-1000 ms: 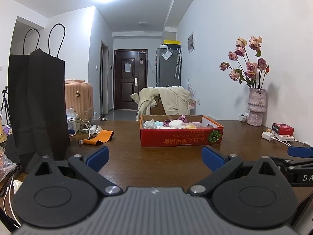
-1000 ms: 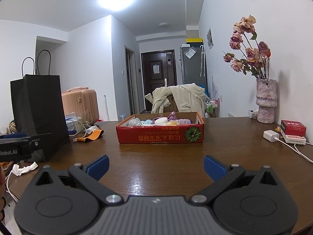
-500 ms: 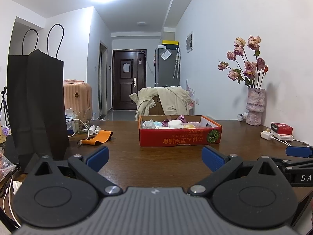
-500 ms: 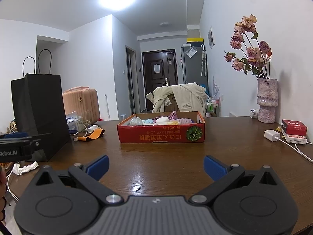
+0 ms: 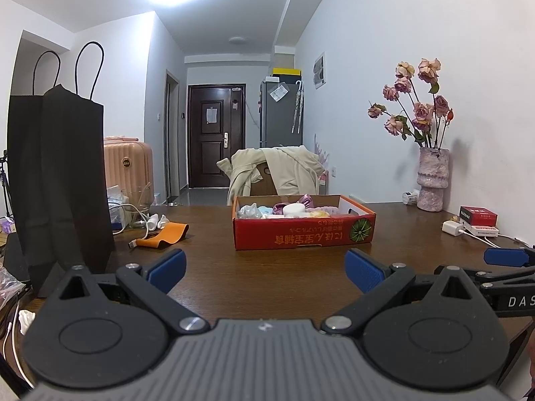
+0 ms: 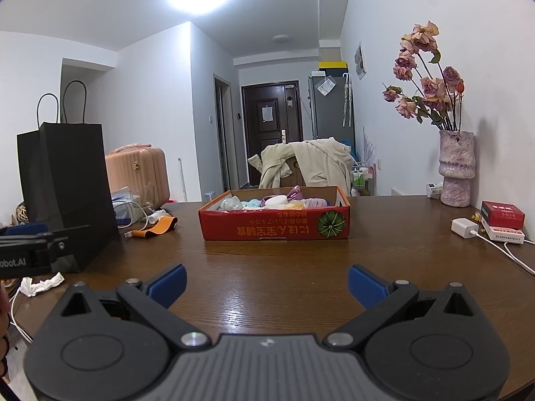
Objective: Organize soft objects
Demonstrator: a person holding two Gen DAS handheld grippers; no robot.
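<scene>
A red cardboard box (image 5: 302, 232) stands on the brown wooden table (image 5: 267, 274), also in the right wrist view (image 6: 274, 225). It holds several soft objects (image 5: 287, 209) in white, pink, blue and yellow. My left gripper (image 5: 265, 270) is open and empty, low over the table in front of the box. My right gripper (image 6: 267, 284) is open and empty, also in front of the box. Its blue tip shows at the right of the left wrist view (image 5: 505, 256).
A tall black paper bag (image 5: 57, 180) stands at the left. An orange band (image 5: 165, 234), cables and a glass (image 5: 137, 209) lie beside it. A vase of dried roses (image 6: 456, 170), a red packet (image 6: 501, 214) and a white charger (image 6: 464, 227) are at the right.
Both views have shifted only slightly; the box looks a little nearer in the right wrist view. Both grippers stay open and empty.
</scene>
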